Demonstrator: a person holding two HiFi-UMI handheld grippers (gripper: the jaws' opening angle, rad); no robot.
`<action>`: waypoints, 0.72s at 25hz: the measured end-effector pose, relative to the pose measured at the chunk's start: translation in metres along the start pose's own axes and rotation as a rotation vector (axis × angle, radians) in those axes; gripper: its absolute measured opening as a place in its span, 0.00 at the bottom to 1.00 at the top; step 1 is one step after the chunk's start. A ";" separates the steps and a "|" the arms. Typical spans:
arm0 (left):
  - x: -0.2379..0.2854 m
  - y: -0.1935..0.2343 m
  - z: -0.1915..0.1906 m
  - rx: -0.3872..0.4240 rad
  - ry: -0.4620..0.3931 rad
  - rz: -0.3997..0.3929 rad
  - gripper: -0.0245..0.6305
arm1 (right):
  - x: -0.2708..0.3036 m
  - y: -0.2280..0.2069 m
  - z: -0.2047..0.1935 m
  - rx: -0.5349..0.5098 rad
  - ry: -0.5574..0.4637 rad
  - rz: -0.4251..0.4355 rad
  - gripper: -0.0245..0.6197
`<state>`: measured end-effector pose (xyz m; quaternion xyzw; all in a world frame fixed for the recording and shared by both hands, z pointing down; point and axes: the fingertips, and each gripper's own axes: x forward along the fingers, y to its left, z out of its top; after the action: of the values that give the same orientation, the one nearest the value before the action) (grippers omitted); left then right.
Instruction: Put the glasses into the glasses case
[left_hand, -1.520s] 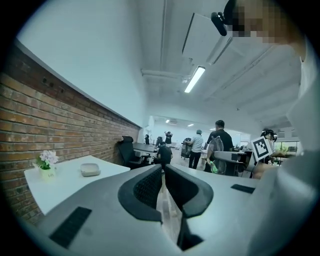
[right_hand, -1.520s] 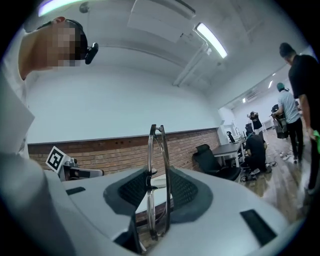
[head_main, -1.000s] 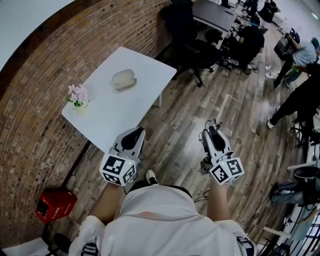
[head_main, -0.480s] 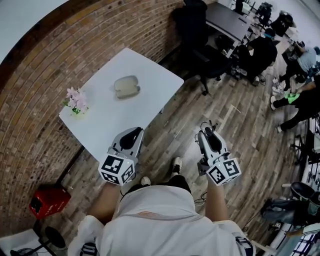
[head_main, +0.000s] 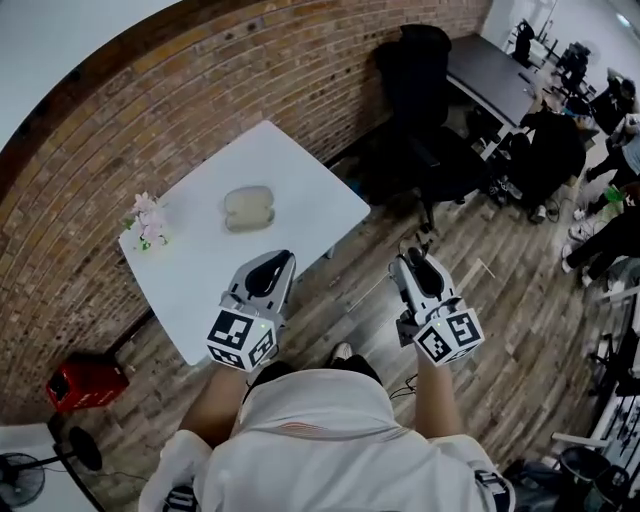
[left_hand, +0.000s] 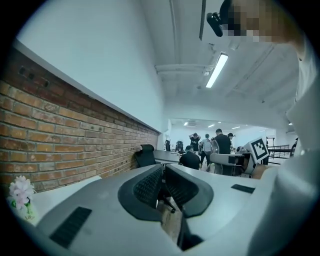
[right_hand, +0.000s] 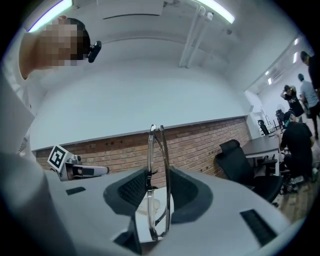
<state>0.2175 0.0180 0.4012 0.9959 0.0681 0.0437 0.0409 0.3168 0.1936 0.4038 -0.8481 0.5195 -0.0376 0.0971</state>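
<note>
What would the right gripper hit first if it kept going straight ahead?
Most likely the brick wall: the right gripper, glasses in its jaws, seems to point level over the white table. Depth is unclear, so the table's edge could come first.

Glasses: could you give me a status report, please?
Right tongs shut on glasses. Left tongs shut, empty. Case on table, apart from flowers.

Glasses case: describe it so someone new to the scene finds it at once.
Find the white table beside the brick wall. The glasses case lies near its middle, a pale beige rounded oblong. Its only neighbour is a pink flower bunch at one corner.
</note>
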 end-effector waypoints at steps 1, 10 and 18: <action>0.009 -0.002 0.002 0.002 -0.001 0.013 0.09 | 0.004 -0.010 0.000 0.005 0.006 0.015 0.30; 0.026 0.037 -0.012 -0.038 0.046 0.162 0.09 | 0.062 -0.045 -0.020 0.060 0.073 0.115 0.30; 0.010 0.129 -0.008 -0.089 0.006 0.251 0.09 | 0.156 -0.004 -0.025 0.005 0.131 0.204 0.30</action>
<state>0.2436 -0.1073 0.4216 0.9936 -0.0589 0.0547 0.0792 0.3874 0.0540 0.4238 -0.7863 0.6082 -0.0840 0.0684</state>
